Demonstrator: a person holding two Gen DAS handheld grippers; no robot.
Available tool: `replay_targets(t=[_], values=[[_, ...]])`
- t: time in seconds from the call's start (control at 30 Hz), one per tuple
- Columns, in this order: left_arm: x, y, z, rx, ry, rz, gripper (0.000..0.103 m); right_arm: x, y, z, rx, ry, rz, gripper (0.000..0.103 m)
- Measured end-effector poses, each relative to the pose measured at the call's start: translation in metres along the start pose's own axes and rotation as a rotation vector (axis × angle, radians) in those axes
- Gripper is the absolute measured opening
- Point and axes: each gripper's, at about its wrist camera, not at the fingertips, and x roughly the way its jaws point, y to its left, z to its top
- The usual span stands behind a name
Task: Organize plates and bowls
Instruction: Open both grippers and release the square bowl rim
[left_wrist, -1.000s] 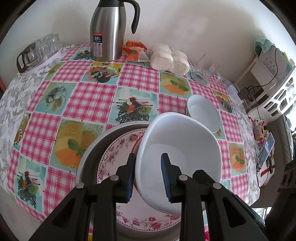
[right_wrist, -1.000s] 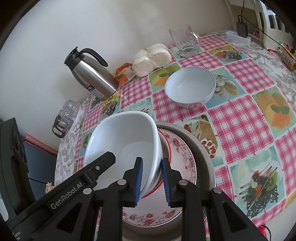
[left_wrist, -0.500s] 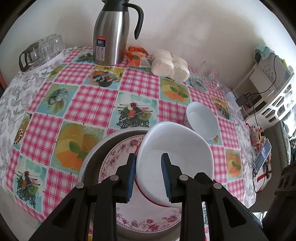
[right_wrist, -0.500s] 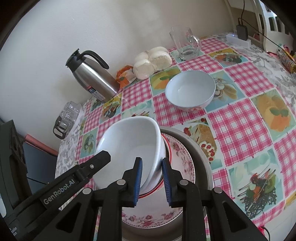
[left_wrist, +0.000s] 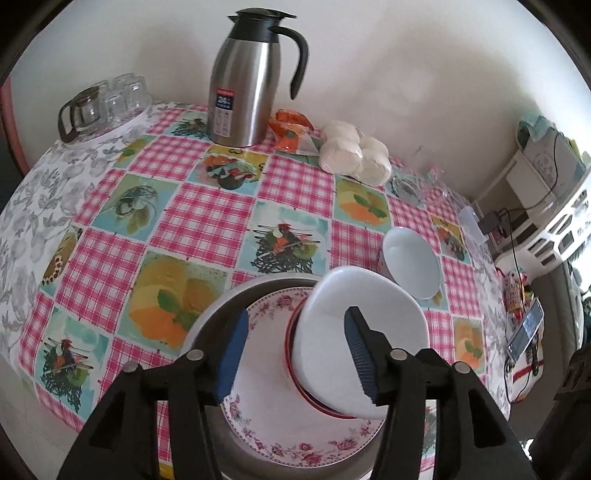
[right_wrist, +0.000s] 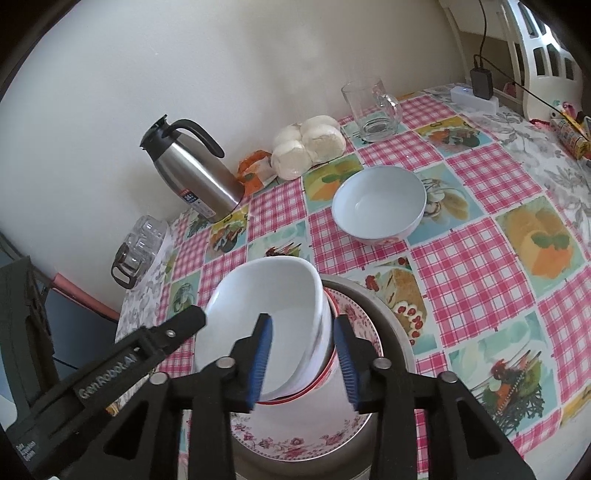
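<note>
A white squarish bowl (left_wrist: 369, 317) (right_wrist: 266, 306) rests in a red-rimmed dish (left_wrist: 291, 354) on a floral plate (left_wrist: 306, 448) (right_wrist: 295, 439), inside a grey metal pan (left_wrist: 214, 321) (right_wrist: 391, 325). My left gripper (left_wrist: 295, 354) is opening. The bowl's near wall stands between its jaws, and neither pad touches it. My right gripper (right_wrist: 302, 362) is opening too, straddling the bowl's right wall with a gap on both sides. One finger (right_wrist: 166, 339) of the left gripper shows at the bowl's left edge. A round pale bowl (left_wrist: 412, 266) (right_wrist: 378, 203) sits alone further back.
Along the wall stand a steel thermos (left_wrist: 243, 85) (right_wrist: 195, 173), a bag of white buns (left_wrist: 354, 151) (right_wrist: 306, 147), an orange packet (left_wrist: 291, 129) and a glass mug (right_wrist: 373, 107). Glass cups (left_wrist: 103, 103) sit far left. A checked cloth (left_wrist: 207, 206) covers the table.
Both grippers were shut on the white bowl's rim and have spread apart, letting it go. The bowl has sunk onto the stack of dishes.
</note>
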Motion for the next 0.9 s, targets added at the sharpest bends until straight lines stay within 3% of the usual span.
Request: replay_targets(t=[0.1,0.17,0.27,0.53,0.9], values=[[0.001,0.004,0.001,-0.02,0.004,0.014,0.06,0.001,-0.002,0.0,0.003,0.0,-0.009,0.048],[0.002,0.007,0.002,-0.031,0.005,0.029,0.062,0.001,-0.003,0.001,0.002,-0.001,-0.024,0.059],[0.003,0.011,0.002,-0.04,0.002,0.045,0.083,0.003,-0.004,0.0,0.0,0.005,-0.037,0.065],[0.007,0.016,0.003,-0.04,-0.003,0.104,0.087,0.007,-0.008,0.0,0.002,0.007,-0.062,0.081],[0.009,0.021,0.003,-0.056,-0.001,0.11,0.087,0.01,-0.011,0.0,0.01,0.009,-0.06,0.099]])
